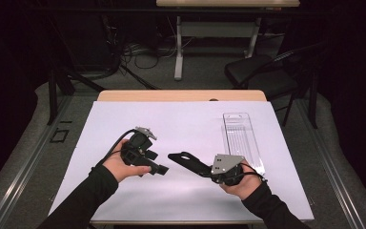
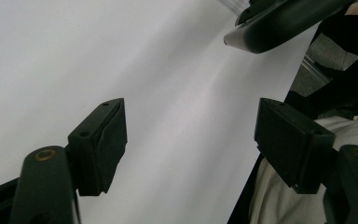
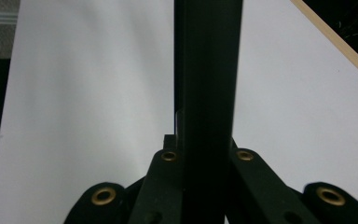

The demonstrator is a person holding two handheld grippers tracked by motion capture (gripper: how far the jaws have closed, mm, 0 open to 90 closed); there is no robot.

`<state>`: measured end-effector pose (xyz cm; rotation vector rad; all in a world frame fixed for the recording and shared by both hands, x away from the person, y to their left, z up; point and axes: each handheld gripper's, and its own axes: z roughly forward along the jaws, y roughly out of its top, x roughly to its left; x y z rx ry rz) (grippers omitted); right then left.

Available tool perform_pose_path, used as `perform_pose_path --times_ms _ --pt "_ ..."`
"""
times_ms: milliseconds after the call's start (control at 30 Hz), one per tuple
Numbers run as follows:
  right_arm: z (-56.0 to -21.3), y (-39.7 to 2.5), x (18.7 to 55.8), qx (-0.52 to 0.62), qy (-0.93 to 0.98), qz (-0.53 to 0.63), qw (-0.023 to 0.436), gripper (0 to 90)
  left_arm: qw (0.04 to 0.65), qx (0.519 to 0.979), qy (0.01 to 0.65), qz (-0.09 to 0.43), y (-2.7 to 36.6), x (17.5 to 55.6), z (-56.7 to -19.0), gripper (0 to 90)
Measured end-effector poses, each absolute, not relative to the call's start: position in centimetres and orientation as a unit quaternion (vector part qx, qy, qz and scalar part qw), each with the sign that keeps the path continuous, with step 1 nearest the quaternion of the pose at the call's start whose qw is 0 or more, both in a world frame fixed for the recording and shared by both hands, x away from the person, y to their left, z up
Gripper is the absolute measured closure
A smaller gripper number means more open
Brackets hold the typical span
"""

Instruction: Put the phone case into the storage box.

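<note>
- Right now we are holding a flat black part (image 1: 187, 161) in our right claw (image 1: 208, 171), whose jaws are pressing shut on its near end; the part is sticking out to the left, lifted a little over the middle of the white sheet (image 1: 181, 124) that is covering the counter (image 1: 124, 96).
- In the right gripper view we are seeing this black part (image 3: 208, 84) running straight up between the two closed jaws, with white sheet on both sides of it.
- We are keeping the left claw (image 1: 158, 162) wide open, with nothing between its jaws; it is pointing right, toward the free tip of the part, near it but not touching.
- In the left gripper view we are looking across the broad gap between the two pads (image 2: 105, 140) at bare white sheet, with the rounded end of the black part (image 2: 279, 23) hanging at the top right.
- Our left hand (image 1: 119, 164) and right hand (image 1: 240, 183) are coming in from the near edge in dark sleeves.
- Farther out, a clear plastic tray (image 1: 242, 138) is lying on the right side of the sheet, just beyond the right claw.
- Beyond the counter we are seeing a black chair (image 1: 259, 71) and the legs of another table (image 1: 178, 47).
</note>
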<state>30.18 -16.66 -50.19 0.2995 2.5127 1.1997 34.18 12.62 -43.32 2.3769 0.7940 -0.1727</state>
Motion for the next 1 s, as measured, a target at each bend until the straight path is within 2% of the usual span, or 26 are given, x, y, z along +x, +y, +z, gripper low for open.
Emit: perform_pose_path --times_ms 300,667,1000 --pt "-50.3 -16.6 30.4 0.122 0.873 0.447 0.151 88.8 0.338 0.895 0.285 -0.06 11.8 34.1 -43.2 28.4" --pt "-50.4 -16.7 30.5 0.134 0.863 0.467 0.139 88.8 0.357 0.894 0.268 -0.041 10.9 34.0 -43.0 35.2" --pt "-50.5 -16.7 30.5 0.138 0.858 0.477 0.133 88.8 0.377 0.886 0.265 -0.054 10.8 34.0 -43.1 41.5"
